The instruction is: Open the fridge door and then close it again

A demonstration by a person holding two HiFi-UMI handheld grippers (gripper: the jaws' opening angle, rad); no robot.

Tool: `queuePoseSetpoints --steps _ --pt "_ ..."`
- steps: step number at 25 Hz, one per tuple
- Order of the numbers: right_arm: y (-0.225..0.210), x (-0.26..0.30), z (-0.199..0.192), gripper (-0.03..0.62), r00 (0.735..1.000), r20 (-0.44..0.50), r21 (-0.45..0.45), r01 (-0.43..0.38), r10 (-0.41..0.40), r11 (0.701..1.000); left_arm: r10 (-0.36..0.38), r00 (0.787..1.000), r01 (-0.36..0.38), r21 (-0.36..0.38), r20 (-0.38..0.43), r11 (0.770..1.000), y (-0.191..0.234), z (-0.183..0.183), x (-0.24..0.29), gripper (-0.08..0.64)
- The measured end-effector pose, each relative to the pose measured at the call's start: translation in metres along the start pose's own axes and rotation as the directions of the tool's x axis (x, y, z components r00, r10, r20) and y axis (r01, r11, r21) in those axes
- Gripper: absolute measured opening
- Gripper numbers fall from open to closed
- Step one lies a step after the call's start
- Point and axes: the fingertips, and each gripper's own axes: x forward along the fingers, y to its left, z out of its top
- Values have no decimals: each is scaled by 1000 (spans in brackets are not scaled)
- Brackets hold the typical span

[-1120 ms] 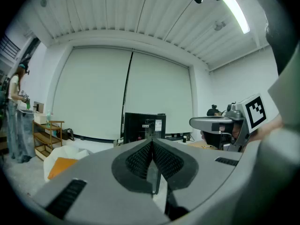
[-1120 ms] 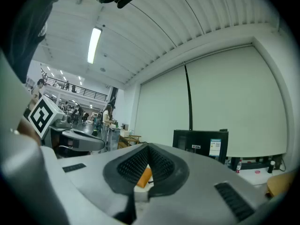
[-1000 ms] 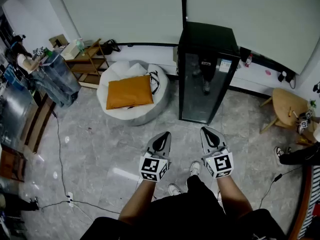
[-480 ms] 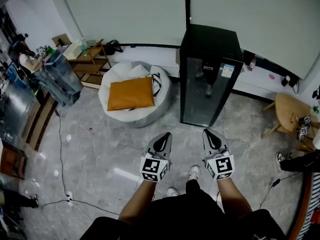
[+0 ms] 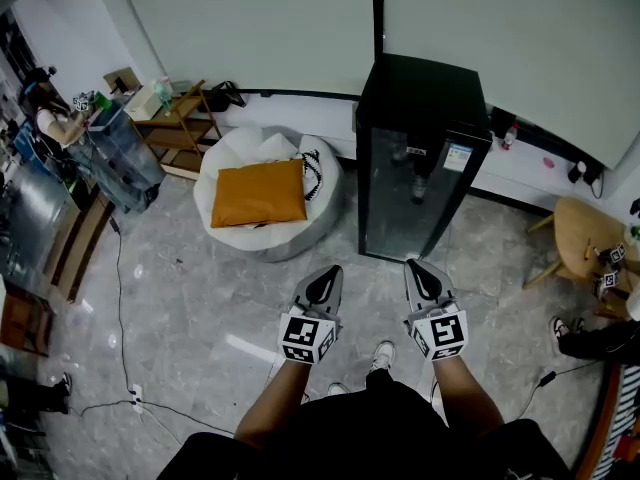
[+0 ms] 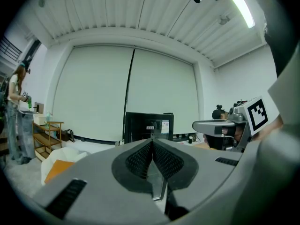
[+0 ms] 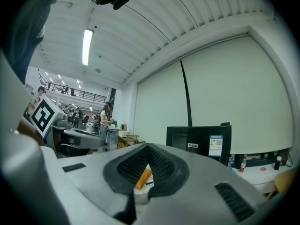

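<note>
The black fridge point(image 5: 420, 158) with a glass door stands upright against the back wall, its door closed. It also shows straight ahead in the left gripper view point(image 6: 149, 124) and in the right gripper view point(image 7: 199, 142). My left gripper point(image 5: 322, 280) and right gripper point(image 5: 420, 272) are held side by side in front of me, short of the fridge and not touching it. Both are shut with nothing between the pads. In the left gripper view the left gripper point(image 6: 152, 143) points at the fridge. The right gripper point(image 7: 147, 147) points just left of it.
A white beanbag with an orange cushion point(image 5: 258, 193) lies left of the fridge. A wooden shelf point(image 5: 180, 123) stands at the back left, a round wooden table point(image 5: 580, 228) at the right. A cable point(image 5: 118, 298) runs over the grey floor at left. A person's feet point(image 5: 585, 336) show at right.
The fridge has come nearer and lower in the head view as I stepped toward it. Both grippers stayed shut and side by side.
</note>
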Motion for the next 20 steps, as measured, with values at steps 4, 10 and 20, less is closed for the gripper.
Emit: queuePoseSetpoints --steps 4,10,20 --pt "-24 20 -10 18 1000 -15 -13 -18 18 1000 9 1000 -9 2 1 1000 4 4 28 22" --pt "-57 47 -17 18 999 -18 -1 -44 44 999 34 999 -34 6 -8 999 9 9 67 21" --pt "-79 77 -21 18 991 -14 15 -131 131 991 75 996 -74 23 -58 997 7 3 106 21"
